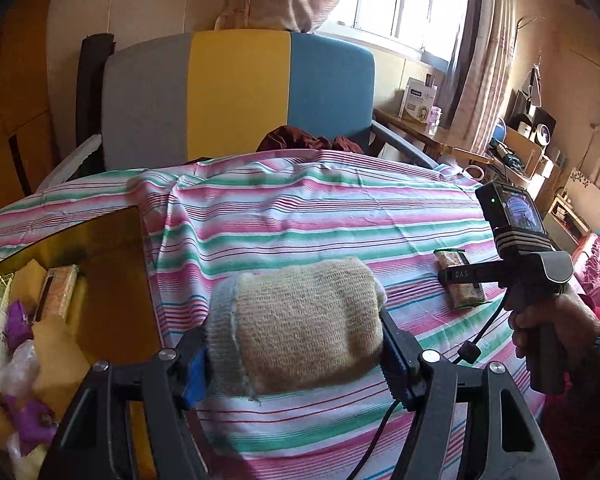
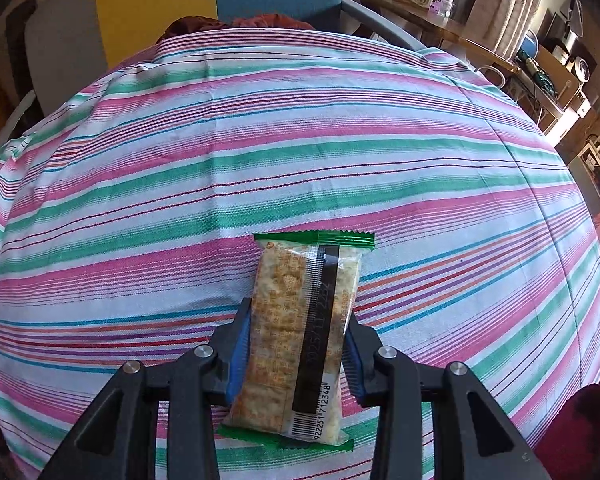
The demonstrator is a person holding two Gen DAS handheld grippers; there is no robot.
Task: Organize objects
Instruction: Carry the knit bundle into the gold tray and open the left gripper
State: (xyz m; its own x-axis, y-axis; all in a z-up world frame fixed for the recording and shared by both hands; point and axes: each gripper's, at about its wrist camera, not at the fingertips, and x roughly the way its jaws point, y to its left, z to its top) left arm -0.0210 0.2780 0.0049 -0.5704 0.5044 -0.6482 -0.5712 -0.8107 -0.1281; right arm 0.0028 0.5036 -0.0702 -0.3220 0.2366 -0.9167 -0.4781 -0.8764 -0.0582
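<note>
A rolled sock [image 1: 300,328] is clamped crosswise between the fingers of the left tool [image 1: 296,356], held clear above the striped cloth [image 1: 300,208] that covers the bench. Beside it, at the left edge of the left wrist view, an open yellow box [image 1: 100,264] is seen; a snack pack [image 1: 58,292] already stands inside, with purple wrappers [image 1: 20,322] and clear plastic lower down, so part of the sorting is judged done.

In the right wrist view a second snack pack [image 2: 300,332], green at both ends and showing a barcode, is gripped lengthwise by the right tool [image 2: 296,344], whose blue pads are pressed against its long sides. Whether the pack is already lifted or is still resting on the cloth cannot be told from this view. From the left wrist view the right tool [image 1: 466,276] is seen over the same pack [image 1: 460,280] at the right side of the bench, held by a hand [image 1: 552,328].

No other loose item is seen on the cloth in either view. What is left, by this reading, is for the sock and the second pack to be carried to the box and released there. Beyond the bench a grey, yellow and blue chair back [image 1: 236,96] and a cluttered side shelf [image 1: 532,148] are seen, and nothing there appears to belong to the task
</note>
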